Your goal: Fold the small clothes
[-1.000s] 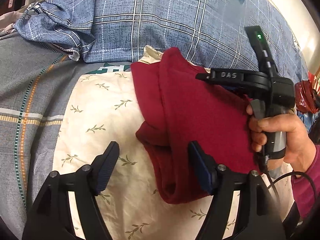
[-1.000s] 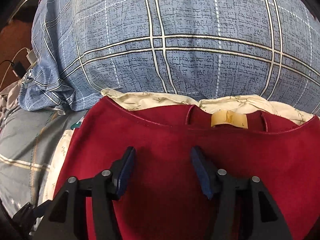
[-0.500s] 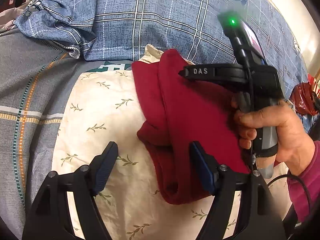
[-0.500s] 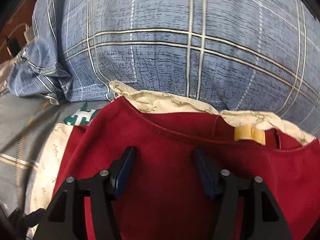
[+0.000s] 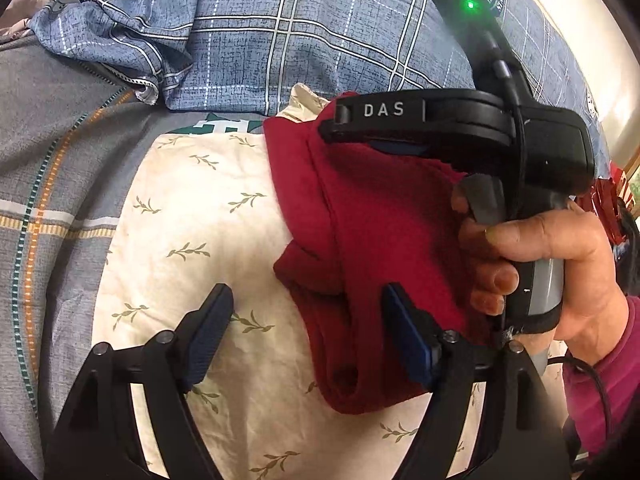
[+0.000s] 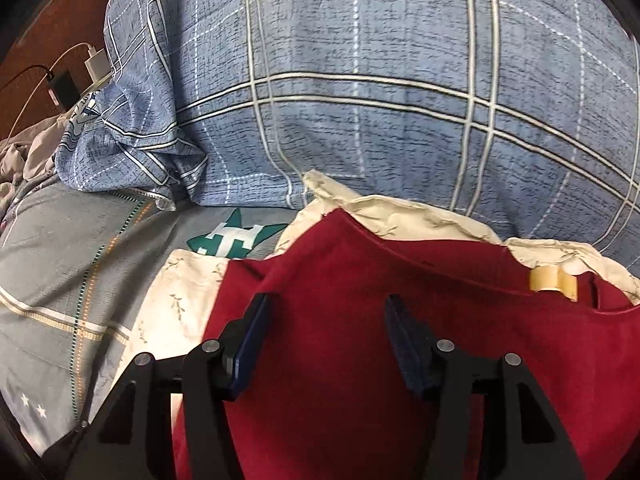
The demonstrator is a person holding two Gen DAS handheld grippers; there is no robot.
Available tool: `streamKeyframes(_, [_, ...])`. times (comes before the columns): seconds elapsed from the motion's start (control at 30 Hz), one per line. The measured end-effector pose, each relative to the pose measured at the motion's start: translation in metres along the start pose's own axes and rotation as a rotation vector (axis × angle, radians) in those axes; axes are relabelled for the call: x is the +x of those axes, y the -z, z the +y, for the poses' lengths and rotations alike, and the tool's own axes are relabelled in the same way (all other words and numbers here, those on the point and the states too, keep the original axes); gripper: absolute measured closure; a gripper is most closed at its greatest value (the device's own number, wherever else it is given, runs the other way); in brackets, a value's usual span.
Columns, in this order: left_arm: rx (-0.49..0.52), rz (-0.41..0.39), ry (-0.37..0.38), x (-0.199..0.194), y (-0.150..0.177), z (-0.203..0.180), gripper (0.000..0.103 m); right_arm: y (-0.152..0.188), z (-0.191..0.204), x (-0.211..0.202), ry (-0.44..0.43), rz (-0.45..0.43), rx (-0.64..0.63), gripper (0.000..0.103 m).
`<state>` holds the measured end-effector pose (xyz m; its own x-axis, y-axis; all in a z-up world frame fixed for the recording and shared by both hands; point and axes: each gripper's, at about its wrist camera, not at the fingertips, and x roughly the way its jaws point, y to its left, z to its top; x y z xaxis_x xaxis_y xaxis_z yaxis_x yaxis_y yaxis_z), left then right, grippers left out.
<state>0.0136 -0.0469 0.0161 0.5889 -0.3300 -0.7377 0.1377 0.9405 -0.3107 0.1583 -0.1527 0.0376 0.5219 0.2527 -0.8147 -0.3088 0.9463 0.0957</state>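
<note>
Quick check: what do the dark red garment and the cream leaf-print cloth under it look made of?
Dark red garment: soft, matte fleece or brushed knit, judging by its fuzzy nap and thick rounded folds. Cream leaf-print cloth: thin woven cotton, probably; flat, finely creased.

1. The garment [image 6: 360,360] runs off the right wrist view's bottom and right edges.
2. The label [image 6: 554,280] print is unreadable.
3. The right gripper's fingers [image 5: 396,146] are partly hidden by its body.

We look steeply down from both wrists, close over the bed. Both our views share the red garment [image 5: 380,216] [image 6: 360,320] and the blue plaid pillow [image 5: 300,32] [image 6: 380,80].
</note>
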Motion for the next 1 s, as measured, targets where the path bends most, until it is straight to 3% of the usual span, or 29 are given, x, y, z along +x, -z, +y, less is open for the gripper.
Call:
streamKeyframes(0.3, [-0.006, 0.001, 0.009, 0.003, 0.001, 0.001, 0.023, 0.004, 0.016, -0.014, -0.038, -0.012, -0.050, 0.045])
streamKeyframes(0.43, [-0.004, -0.001, 0.009, 0.003, 0.001, 0.001, 0.022, 0.004, 0.033, 0.000, -0.002, 0.055, -0.114, 0.044])
streamKeyframes(0.63, [-0.009, 0.001, 0.019, 0.004, 0.001, 0.003, 0.020, 0.003, 0.040, 0.017, 0.034, 0.094, -0.154, 0.025])
streamKeyframes(0.77, [-0.013, 0.002, 0.031, 0.005, -0.001, 0.003, 0.018, 0.004, 0.044, 0.031, 0.074, 0.122, -0.181, 0.020])
streamKeyframes(0.83, [-0.018, -0.001, 0.043, 0.006, -0.003, 0.004, 0.017, 0.006, 0.045, 0.032, 0.090, 0.106, -0.193, 0.027])
streamKeyframes(0.87, [-0.021, -0.003, 0.048, 0.007, -0.004, 0.004, 0.016, 0.007, 0.042, 0.029, 0.105, 0.088, -0.183, 0.039])
streamKeyframes(0.9, [-0.026, -0.006, 0.053, 0.007, -0.005, 0.004, 0.016, 0.008, 0.039, 0.025, 0.099, 0.078, -0.174, 0.045])
streamKeyframes(1.0, [-0.035, -0.015, 0.081, 0.009, -0.008, 0.004, 0.016, 0.007, 0.028, 0.012, 0.038, 0.057, -0.149, 0.076])
